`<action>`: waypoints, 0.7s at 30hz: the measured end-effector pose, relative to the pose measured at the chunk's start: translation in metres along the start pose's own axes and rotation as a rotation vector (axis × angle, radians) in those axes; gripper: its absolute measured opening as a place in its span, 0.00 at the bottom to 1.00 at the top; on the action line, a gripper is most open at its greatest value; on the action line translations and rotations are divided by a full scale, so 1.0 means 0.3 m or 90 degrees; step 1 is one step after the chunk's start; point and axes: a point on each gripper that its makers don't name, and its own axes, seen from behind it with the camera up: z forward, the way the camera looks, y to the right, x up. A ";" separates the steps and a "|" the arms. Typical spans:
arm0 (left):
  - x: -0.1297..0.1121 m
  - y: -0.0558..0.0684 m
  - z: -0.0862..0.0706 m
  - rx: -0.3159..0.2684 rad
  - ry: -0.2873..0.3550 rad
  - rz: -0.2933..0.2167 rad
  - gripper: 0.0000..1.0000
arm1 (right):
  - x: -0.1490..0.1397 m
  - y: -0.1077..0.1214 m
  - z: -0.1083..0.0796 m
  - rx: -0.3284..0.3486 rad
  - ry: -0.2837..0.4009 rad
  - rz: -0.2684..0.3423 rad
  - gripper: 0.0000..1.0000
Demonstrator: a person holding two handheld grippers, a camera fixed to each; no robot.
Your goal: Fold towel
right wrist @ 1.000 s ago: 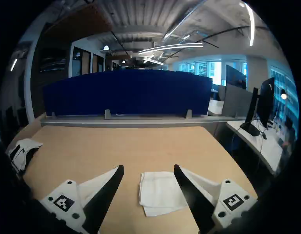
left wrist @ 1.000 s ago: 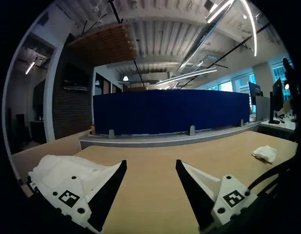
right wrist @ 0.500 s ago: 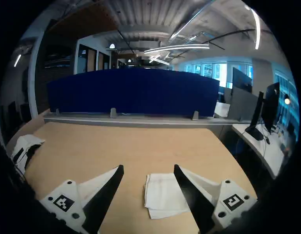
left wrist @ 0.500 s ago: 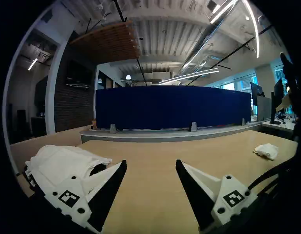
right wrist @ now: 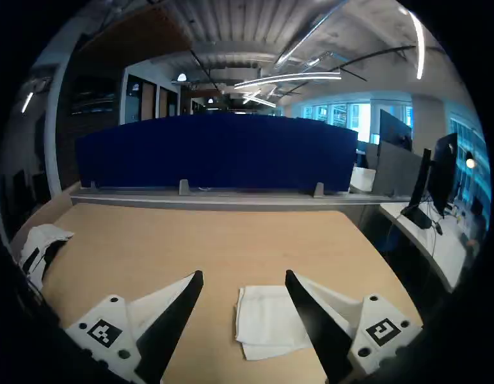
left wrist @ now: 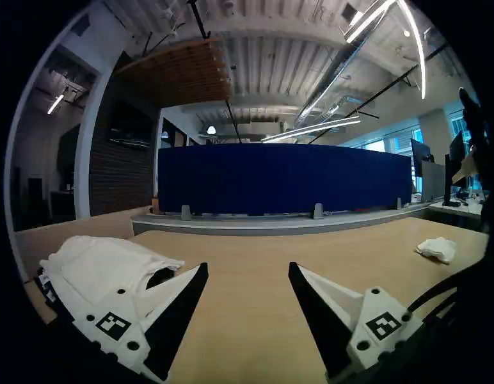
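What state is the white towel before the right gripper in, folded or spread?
Folded. In the right gripper view the towel lies on the table as a compact rectangle, stacked layer edges along its near side.

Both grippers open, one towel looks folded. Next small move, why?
Probably swing the left gripper toward the rumpled white cloth beside one of its fingers and pinch an edge. The towel by the right gripper already lies folded flat; both grippers are open and empty.
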 end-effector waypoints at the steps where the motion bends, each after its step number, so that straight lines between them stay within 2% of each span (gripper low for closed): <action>1: 0.002 0.000 -0.002 0.000 0.001 0.000 0.93 | 0.000 0.000 0.000 0.000 0.000 0.001 1.00; 12: 0.006 0.008 -0.009 -0.004 0.003 0.002 0.94 | 0.013 -0.004 0.005 0.012 0.015 0.017 1.00; 21: 0.006 0.010 -0.016 -0.004 0.003 0.003 0.94 | 0.084 -0.008 -0.006 0.039 0.071 0.038 1.00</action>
